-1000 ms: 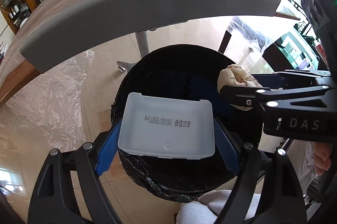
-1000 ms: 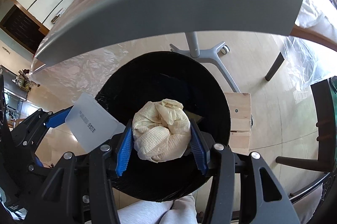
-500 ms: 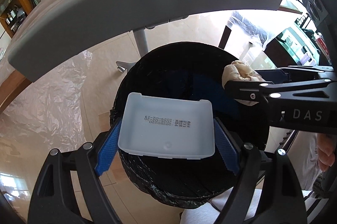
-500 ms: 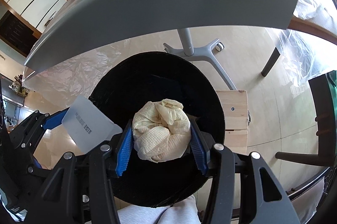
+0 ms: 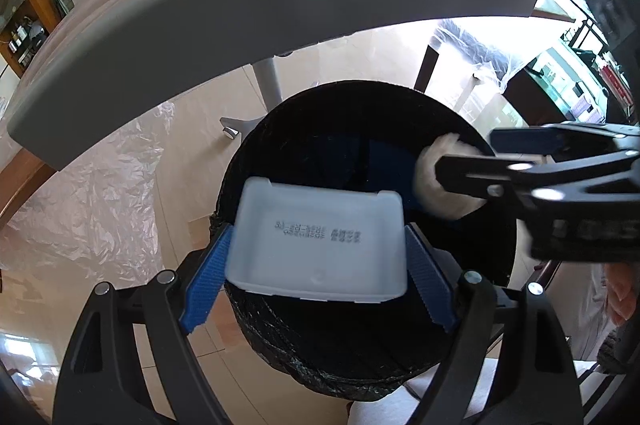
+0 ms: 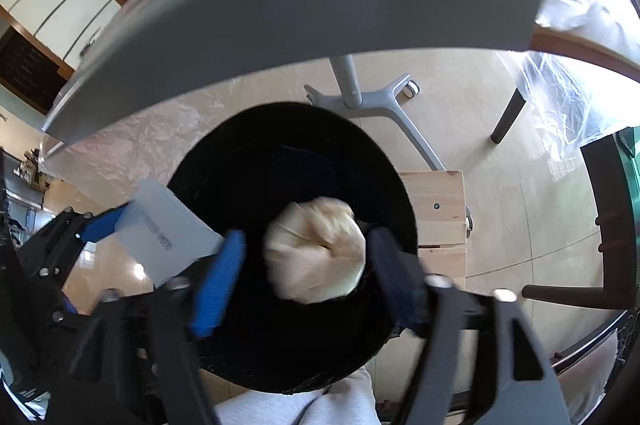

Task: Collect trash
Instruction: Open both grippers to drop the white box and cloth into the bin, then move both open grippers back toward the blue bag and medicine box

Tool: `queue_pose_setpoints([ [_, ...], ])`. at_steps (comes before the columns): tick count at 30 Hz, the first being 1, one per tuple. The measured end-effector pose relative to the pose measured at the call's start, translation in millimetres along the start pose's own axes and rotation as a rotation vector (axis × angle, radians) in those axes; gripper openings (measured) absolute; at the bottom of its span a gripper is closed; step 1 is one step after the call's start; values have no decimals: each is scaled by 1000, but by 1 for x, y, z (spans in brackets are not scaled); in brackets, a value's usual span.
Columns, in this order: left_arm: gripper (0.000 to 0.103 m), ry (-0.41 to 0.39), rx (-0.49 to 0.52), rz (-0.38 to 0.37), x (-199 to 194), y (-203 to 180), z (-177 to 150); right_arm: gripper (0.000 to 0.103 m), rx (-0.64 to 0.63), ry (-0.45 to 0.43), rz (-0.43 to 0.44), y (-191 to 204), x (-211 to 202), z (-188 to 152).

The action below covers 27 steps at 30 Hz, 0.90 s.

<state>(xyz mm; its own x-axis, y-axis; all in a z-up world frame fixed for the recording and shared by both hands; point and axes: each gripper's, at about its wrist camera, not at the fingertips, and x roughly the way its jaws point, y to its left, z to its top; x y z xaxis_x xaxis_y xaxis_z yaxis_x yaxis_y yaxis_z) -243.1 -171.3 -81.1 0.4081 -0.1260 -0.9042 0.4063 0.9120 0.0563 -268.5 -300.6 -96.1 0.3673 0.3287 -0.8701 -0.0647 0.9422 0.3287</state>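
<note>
Paper wad (image 6: 316, 251) sits loose between your right gripper's (image 6: 308, 265) spread pads; hold it centred over the bin (image 6: 248, 161). Left gripper (image 5: 316, 263) clamps the tray (image 5: 316, 241).

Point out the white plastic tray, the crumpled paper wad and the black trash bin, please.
white plastic tray (image 5: 320, 245): left wrist view, middle of its printed underside.
crumpled paper wad (image 6: 316, 249): right wrist view, centre of the blurred ball.
black trash bin (image 6: 392, 161): right wrist view, far right of its bag-lined rim.
</note>
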Motion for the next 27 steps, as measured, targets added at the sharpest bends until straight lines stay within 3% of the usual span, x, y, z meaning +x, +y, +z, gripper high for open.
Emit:
queue_pose_setpoints([
  [5,92,-25,-7,-5,-9,2,-2,78,-23,-39,-5,-1,-22,-4],
  [15,93,-75,-38,-31,-31,4,-1,84,-25,-129,42,-2,-70,-1],
  [22,93,-194,-63,-40,-80,3,7,89,-84,-217,73,5,-113,2],
  [27,100,-296,-104,-18,-113,9,20,97,-171,-362,44,14,-149,13],
])
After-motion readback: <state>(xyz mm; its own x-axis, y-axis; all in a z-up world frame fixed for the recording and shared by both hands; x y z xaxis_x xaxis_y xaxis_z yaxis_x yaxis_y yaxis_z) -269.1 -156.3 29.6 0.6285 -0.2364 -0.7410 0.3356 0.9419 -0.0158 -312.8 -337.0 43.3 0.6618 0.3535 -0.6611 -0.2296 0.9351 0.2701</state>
